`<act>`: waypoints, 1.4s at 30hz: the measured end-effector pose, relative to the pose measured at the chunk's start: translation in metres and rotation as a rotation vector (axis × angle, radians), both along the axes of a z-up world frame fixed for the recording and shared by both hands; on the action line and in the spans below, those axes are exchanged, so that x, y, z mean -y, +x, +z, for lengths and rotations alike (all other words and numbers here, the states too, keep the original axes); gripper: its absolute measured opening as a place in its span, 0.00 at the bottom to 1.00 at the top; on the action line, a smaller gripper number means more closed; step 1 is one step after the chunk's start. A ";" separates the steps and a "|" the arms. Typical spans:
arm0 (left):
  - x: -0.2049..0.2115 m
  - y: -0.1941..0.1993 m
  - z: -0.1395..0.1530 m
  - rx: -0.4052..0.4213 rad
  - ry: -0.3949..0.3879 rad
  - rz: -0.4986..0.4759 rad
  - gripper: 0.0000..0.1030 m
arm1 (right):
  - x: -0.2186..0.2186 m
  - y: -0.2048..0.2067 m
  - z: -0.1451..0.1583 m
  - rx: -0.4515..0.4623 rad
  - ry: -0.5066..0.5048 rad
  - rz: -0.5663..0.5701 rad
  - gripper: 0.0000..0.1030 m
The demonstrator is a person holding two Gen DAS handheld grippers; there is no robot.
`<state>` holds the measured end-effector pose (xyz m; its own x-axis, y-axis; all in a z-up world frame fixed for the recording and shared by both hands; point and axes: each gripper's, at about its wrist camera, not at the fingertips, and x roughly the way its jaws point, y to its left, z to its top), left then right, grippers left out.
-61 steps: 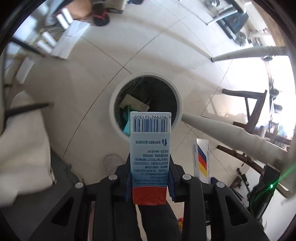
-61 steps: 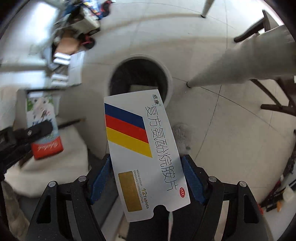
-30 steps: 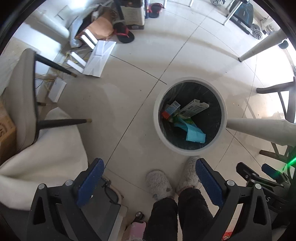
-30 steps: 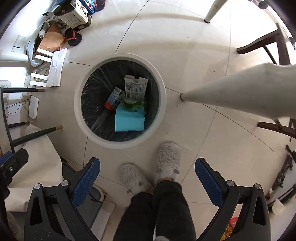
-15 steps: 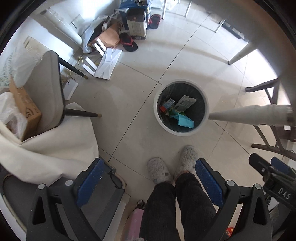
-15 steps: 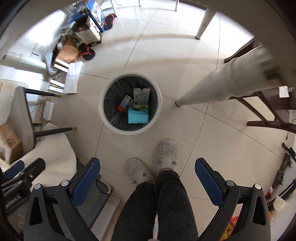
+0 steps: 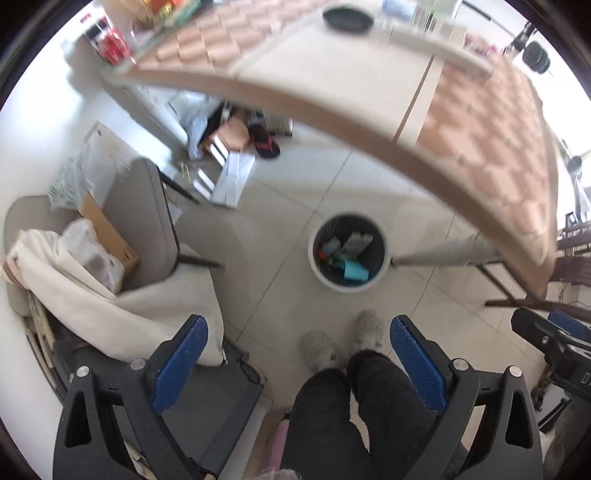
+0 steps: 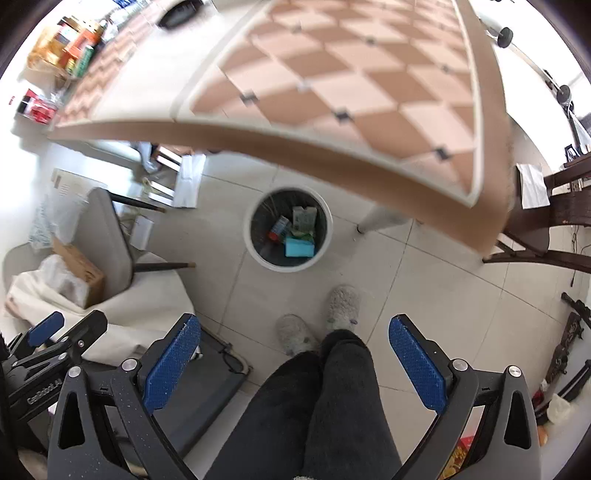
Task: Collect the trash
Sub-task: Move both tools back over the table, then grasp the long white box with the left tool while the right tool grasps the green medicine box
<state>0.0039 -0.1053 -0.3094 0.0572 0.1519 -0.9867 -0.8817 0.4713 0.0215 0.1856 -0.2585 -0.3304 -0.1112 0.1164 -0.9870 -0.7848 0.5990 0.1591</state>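
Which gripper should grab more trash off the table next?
Left, probably. Both grippers, left and right, are open and empty, but the black dish and bottles sit straight ahead in the left view.

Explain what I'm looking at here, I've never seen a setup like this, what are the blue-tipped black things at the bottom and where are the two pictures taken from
They are two handheld grabbing tools, one in each of a person's hands, each with a wide-angle camera looking forward along its two fingers. One picture comes from the left gripper, the other from the right gripper. The blue parts are the finger pads. Both grippers are wide open and hold nothing.

Both cameras look down at a tiled floor. The round white trash bin holds several cartons, including a teal box. Below it are the person's dark trouser legs and fluffy grey slippers. The checkered surface across the top is a table, seen from above and blurred. At the left stands a grey chair piled with cloth and cardboard.
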 end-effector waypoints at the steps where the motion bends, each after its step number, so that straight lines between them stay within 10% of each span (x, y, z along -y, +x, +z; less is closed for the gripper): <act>1: -0.002 0.002 0.011 0.012 0.012 -0.001 0.98 | -0.001 0.004 0.016 -0.002 0.017 -0.002 1.00; 9: -0.045 0.053 0.075 0.020 0.177 0.022 0.98 | -0.043 0.061 0.094 0.005 0.091 0.014 1.00; 16: -0.127 0.133 0.077 0.046 0.080 0.132 1.00 | -0.127 0.161 0.112 0.087 0.092 0.046 1.00; 29: -0.249 0.317 -0.033 0.201 -0.414 0.587 0.99 | -0.203 0.399 0.005 0.125 -0.066 -0.233 1.00; 35: -0.264 0.365 -0.064 0.145 -0.449 0.637 0.99 | -0.204 0.447 -0.025 0.104 -0.095 -0.309 1.00; 42: -0.250 0.372 -0.061 0.018 -0.326 0.394 0.60 | -0.213 0.466 -0.033 0.065 -0.097 -0.291 1.00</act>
